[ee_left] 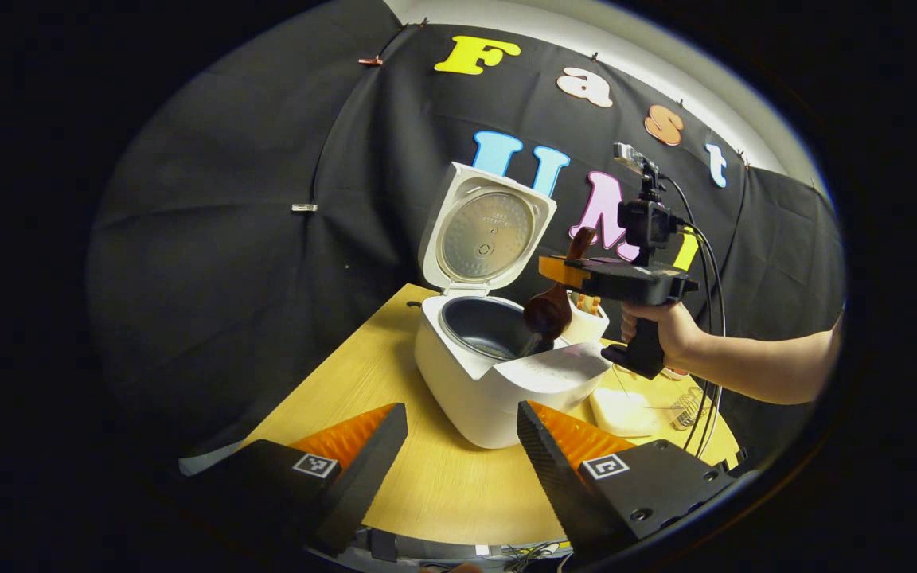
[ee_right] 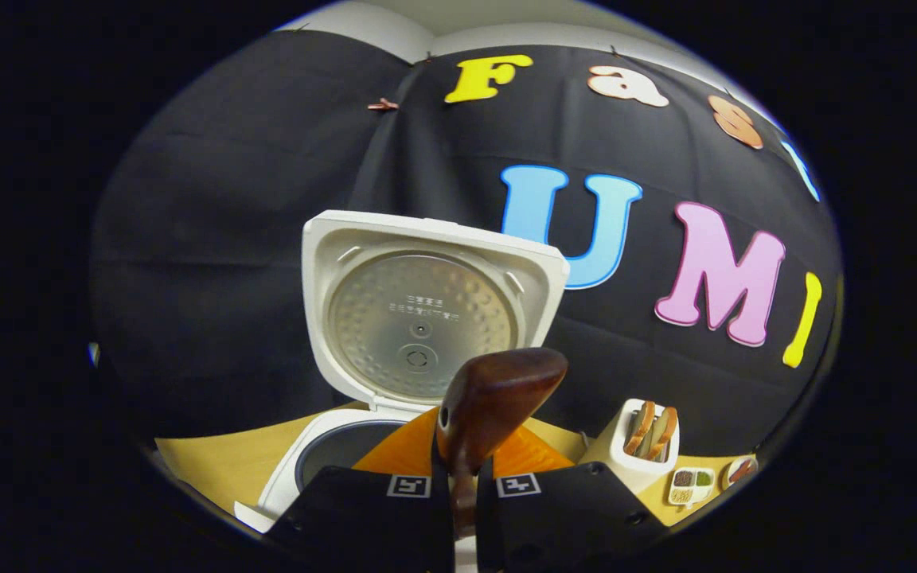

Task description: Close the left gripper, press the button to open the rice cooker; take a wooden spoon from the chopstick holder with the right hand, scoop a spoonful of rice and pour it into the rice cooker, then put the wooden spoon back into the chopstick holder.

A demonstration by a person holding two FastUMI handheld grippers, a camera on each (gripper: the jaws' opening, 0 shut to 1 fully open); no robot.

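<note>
Pouring step in hand. Right tongs (ee_left: 558, 272) clamped on the wooden spoon (ee_left: 548, 312) by its handle, bowl tipped down over the inner pot (ee_left: 484, 325) of the rice cooker (ee_left: 498, 382), lid (ee_left: 484, 231) standing open. Rice apparently spilling from the bowl, though too blurred to confirm. Left tongs (ee_left: 458, 454) spread wide, gripping nothing, low over the tabletop (ee_left: 435, 485) in front of the cooker. Next, likely: level the spoon, swing right, lower it handle-up into the chopstick holder (ee_right: 640, 450) just beyond the cooker.
</note>
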